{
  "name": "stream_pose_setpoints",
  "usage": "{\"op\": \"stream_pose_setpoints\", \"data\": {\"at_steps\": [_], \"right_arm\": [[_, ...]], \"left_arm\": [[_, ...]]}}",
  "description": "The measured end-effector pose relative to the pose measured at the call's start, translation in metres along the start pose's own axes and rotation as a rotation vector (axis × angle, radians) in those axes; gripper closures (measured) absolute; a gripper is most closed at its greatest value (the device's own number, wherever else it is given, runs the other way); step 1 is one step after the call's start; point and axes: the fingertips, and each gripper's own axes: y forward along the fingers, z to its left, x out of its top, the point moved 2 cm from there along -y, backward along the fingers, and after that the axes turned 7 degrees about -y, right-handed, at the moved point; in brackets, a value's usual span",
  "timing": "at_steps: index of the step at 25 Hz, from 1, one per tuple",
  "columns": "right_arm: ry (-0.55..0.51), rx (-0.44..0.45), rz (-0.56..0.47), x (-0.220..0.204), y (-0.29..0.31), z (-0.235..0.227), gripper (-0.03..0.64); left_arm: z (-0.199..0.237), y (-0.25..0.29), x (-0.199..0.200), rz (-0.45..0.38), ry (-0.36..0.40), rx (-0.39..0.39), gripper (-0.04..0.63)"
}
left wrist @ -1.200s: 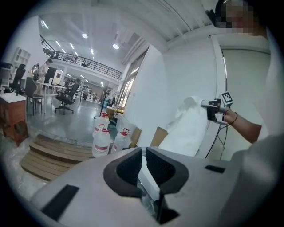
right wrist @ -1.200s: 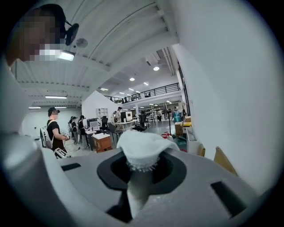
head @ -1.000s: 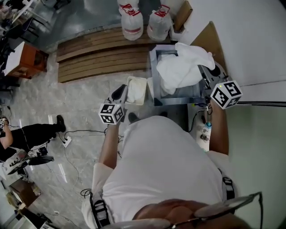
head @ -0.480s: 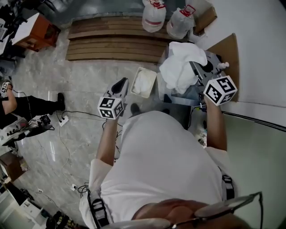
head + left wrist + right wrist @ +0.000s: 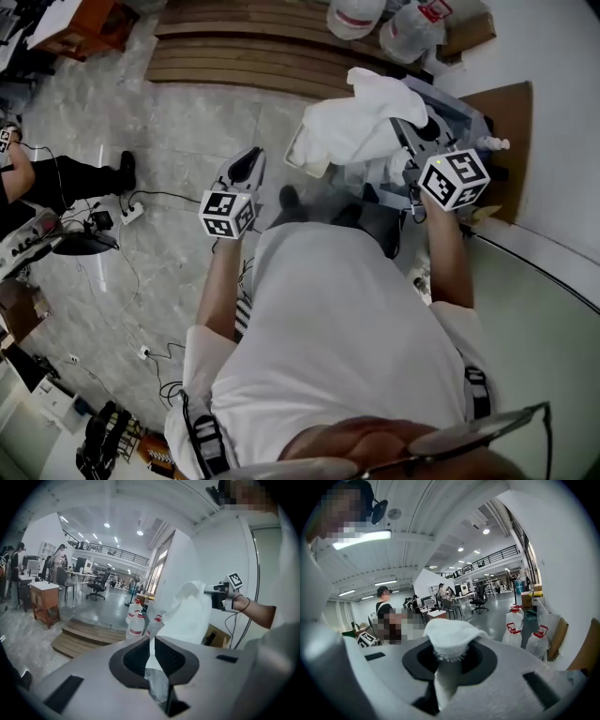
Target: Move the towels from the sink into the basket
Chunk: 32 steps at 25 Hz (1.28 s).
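White towel (image 5: 349, 127) hangs in the air, one bunched corner pinched tight between the jaws of the right gripper (image 5: 403, 129). Its loose folds drape over the near edge of the basket (image 5: 302, 163) on the floor, just beside the steel sink (image 5: 461, 111); whether the cloth touches the basket cannot be told. Off to the left, over the marble floor (image 5: 159, 169) and well apart from the towel, the left gripper (image 5: 251, 161) has its jaws drawn almost together with nothing gripped, only a thin slit between the pads.
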Motion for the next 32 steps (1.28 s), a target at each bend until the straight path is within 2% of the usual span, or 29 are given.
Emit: {"op": "stream_pose_setpoints", "data": {"at_steps": [4,9,17,22,26,29,31,32], "right_arm": [[0.051,-0.009,0.083,-0.051,0.042,0.001,0.551],[0.134,-0.051,0.199,-0.153,0.105,0.001,0.551],[0.247,-0.208,0.401,-0.38,0.192,-0.015,0.551],[0.312,-0.266,0.505,-0.527,0.243,-0.029,0.548],[0.367,-0.293,0.604,-0.65,0.288,-0.038,0.546],[0.361,-0.329,0.656,-0.722,0.312,-0.054,0.541],[0.346,-0.347,0.719,-0.765,0.325,-0.064,0.511],[0.348,-0.344,0.763,-0.788,0.328,-0.064,0.458]], "left_arm": [[0.019,0.023,-0.019,0.055,-0.014,-0.013,0.561],[0.044,0.066,-0.052,0.122,-0.011,-0.054,0.561],[0.084,0.141,-0.157,0.242,-0.018,-0.114,0.561],[0.119,0.181,-0.245,0.3,-0.028,-0.102,0.561],[0.149,0.205,-0.309,0.336,-0.082,-0.081,0.561],[0.162,0.221,-0.344,0.347,-0.107,-0.07,0.561],[0.17,0.231,-0.363,0.361,-0.121,-0.067,0.561],[0.175,0.235,-0.375,0.371,-0.127,-0.065,0.561]]}}
